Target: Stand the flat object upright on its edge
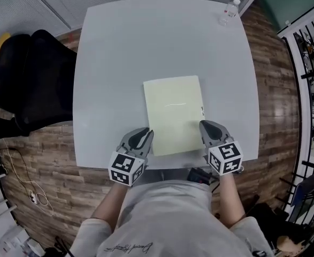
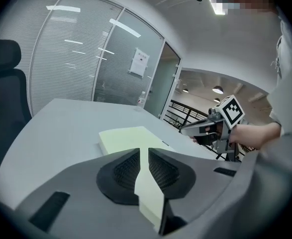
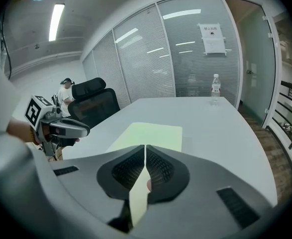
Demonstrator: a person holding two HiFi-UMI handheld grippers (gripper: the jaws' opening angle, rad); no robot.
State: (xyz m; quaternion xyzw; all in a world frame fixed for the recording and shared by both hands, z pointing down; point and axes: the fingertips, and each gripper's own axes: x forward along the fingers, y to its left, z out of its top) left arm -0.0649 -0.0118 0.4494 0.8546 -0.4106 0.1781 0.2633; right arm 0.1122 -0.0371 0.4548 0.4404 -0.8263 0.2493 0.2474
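Held low over the smooth grey table [image 1: 146, 42], the right gripper [image 1: 205, 125] is pinching the flat yellow pad's [image 1: 174, 111] near corner; the left gripper's [image 1: 145, 133] ribbed jaws are gaping slightly around the other.

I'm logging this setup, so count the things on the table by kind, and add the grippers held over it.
pad: 1
bottle: 1
grippers: 2, the left gripper and the right gripper
Total: 4
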